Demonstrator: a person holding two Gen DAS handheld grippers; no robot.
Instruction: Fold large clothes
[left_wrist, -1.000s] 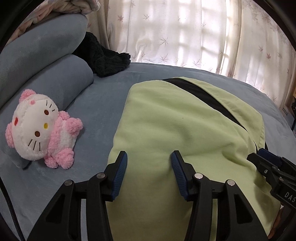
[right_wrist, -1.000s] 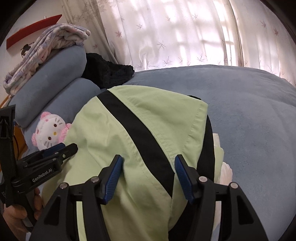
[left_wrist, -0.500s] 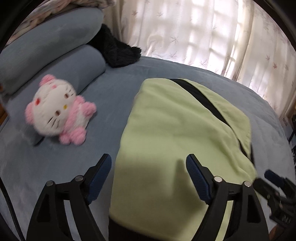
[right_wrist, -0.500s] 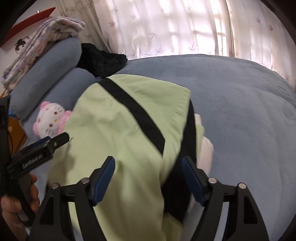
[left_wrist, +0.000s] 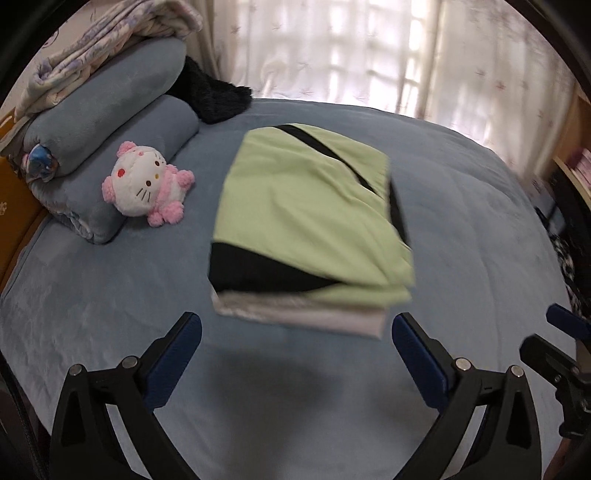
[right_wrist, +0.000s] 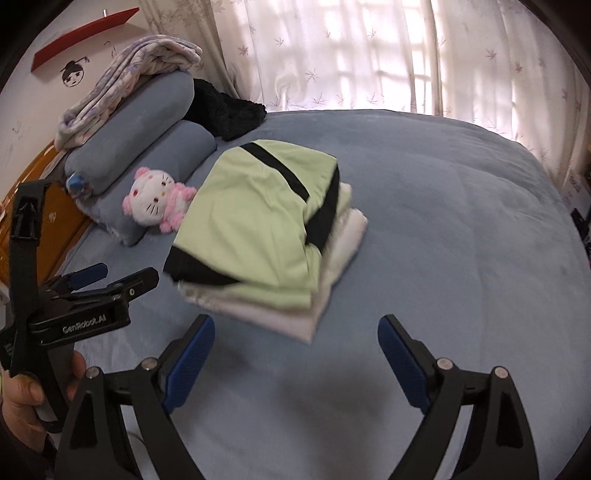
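Item: folded garment (left_wrist: 310, 206), light green with black bands, one black stripe running across its top face. Lies as a compact, roughly rectangular stack on the bed (left_wrist: 480, 258), about the middle of the blue cover. A white layer (right_wrist: 332, 258) shows under the green along the near edge and the right side. Slightly blurred in both views.

Left gripper (left_wrist: 297, 354): held low above the bed, short of the garment's near edge. Jaws spread wide, nothing between them, blue pads facing inward. In the right wrist view the same gripper (right_wrist: 110, 277) appears at the left, gripped by a hand (right_wrist: 22, 398) at its handle.

Right gripper (right_wrist: 295, 354): likewise above the bare cover, short of the garment's near corner. Jaws wide apart and holding nothing. Its tip (left_wrist: 554, 339) shows at the right edge of the left wrist view.

Surroundings:
- Plush toy (left_wrist: 147, 184), white and pink cat, left of the garment, leaning on the lower pillow, apart from the garment.
- Two blue pillows (left_wrist: 122, 110), stacked at the head of the bed.
- Folded patterned blanket (right_wrist: 129, 74), on the upper pillow.
- Black fuzzy cloth (right_wrist: 229, 107), beside the pillows, beyond the garment.
- White curtains (right_wrist: 369, 55) with a small leaf print, behind the bed, light coming through.
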